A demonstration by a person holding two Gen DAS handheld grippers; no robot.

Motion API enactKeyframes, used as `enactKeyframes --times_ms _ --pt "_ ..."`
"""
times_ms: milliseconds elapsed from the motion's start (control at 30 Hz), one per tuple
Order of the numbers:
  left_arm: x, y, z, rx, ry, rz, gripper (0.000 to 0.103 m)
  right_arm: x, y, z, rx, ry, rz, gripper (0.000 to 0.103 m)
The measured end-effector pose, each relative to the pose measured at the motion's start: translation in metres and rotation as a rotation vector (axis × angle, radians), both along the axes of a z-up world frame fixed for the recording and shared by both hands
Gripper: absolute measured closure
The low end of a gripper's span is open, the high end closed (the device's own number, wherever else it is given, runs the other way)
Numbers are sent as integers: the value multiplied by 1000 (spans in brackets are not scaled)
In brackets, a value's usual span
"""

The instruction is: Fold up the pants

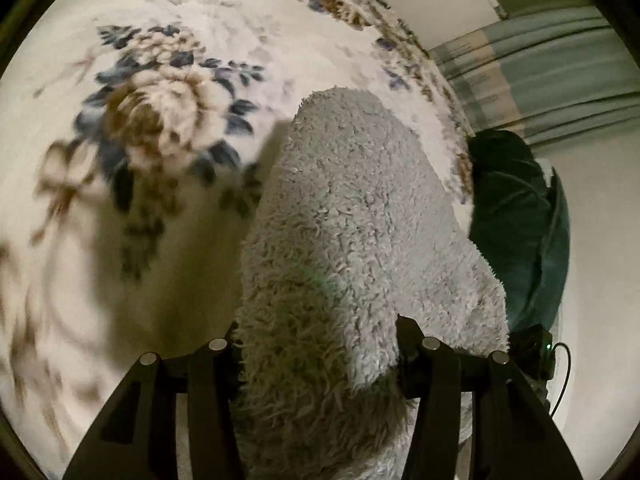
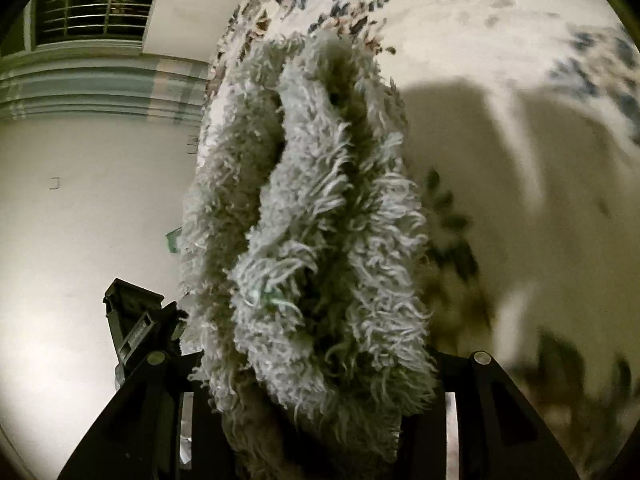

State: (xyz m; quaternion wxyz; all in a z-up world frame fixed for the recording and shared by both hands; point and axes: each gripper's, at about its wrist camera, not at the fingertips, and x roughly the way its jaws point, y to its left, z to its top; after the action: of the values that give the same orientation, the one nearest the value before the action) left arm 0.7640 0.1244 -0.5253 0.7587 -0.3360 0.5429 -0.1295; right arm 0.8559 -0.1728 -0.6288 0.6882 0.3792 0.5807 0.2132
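Observation:
The pants (image 1: pixel 360 240) are pale grey-blue shaggy fleece. In the left wrist view they hang bunched between my left gripper's black fingers (image 1: pixel 408 344) and reach down to the floral blanket (image 1: pixel 168 128). My left gripper (image 1: pixel 320 352) is shut on them. In the right wrist view the pants (image 2: pixel 316 220) hang in thick folds from my right gripper (image 2: pixel 316 364), which is shut on them. The other gripper (image 2: pixel 136 320) shows at the lower left, touching the same fleece. The fingertips are buried in the pile.
The cream blanket with blue and brown flowers (image 2: pixel 520 60) covers the surface below. A dark green cushion (image 1: pixel 516 216) lies at its right edge. A striped panel (image 1: pixel 540 68), a white wall (image 2: pixel 80 200) and a barred window (image 2: pixel 96 8) stand beyond.

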Motion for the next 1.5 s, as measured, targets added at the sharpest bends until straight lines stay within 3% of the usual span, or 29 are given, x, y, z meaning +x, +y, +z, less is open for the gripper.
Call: enactKeyframes --times_ms 100,167,200,267,300,367,500,600,667,800,1133,1500 --pt "11 5 -19 17 37 -28 53 10 4 -14 -61 22 14 59" --pt "7 5 -21 23 46 -38 49 15 9 -16 -114 25 34 46" --pt "4 5 -21 24 52 -37 49 19 13 -14 -147 27 43 45" --pt "-1 5 -15 41 61 -30 48 27 22 -7 -224 32 43 30" --pt "-5 2 -9 66 64 -26 48 29 26 -2 -268 26 39 30" --pt "-9 -6 5 154 57 -20 44 27 34 12 -367 6 39 21" --pt "-25 -30 39 439 54 -19 31 -1 46 61 -615 -81 53 11" --pt "-49 -46 70 552 11 4 29 -71 11 106 -759 -149 41 1" --pt "-67 -56 90 630 -21 9 13 -121 -2 146 -827 -191 7 0" --pt "-104 -73 129 746 -76 27 8 -167 -13 200 -924 -282 -67 0" --pt "-191 -121 229 808 -219 52 6 -295 -48 328 -934 -412 -133 0" --pt "-337 -166 345 844 -343 100 6 -464 -89 474 -897 -573 -168 0"
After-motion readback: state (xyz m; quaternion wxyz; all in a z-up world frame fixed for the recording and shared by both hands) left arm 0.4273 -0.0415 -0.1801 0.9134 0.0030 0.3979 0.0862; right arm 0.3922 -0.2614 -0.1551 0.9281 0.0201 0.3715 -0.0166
